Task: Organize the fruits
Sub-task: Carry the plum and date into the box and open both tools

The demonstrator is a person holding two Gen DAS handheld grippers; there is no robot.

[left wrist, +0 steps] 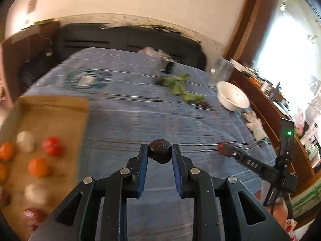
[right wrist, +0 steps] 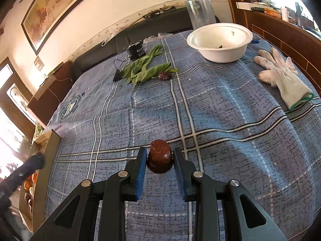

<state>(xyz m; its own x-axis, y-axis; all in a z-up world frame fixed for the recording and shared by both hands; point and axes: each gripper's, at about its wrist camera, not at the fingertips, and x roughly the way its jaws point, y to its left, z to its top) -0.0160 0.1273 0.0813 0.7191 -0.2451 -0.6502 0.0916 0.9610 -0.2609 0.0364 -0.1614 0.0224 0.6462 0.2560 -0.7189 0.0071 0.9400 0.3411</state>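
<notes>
Blue plaid tablecloth [right wrist: 220, 110]: greens [right wrist: 144, 68], glove [right wrist: 280, 74] near white bowl [right wrist: 218, 40]; left gripper [left wrist: 160, 153] and right gripper [right wrist: 159, 159] each clamp a dark fruit [right wrist: 159, 156].

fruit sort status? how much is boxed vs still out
Done: several round fruits, orange, red and pale, sit in the cardboard box. In hand: the left gripper is shut on a dark fruit; the right gripper is shut on a brown fruit. Left: both need boxing, plus one dark fruit by the greens.
</notes>
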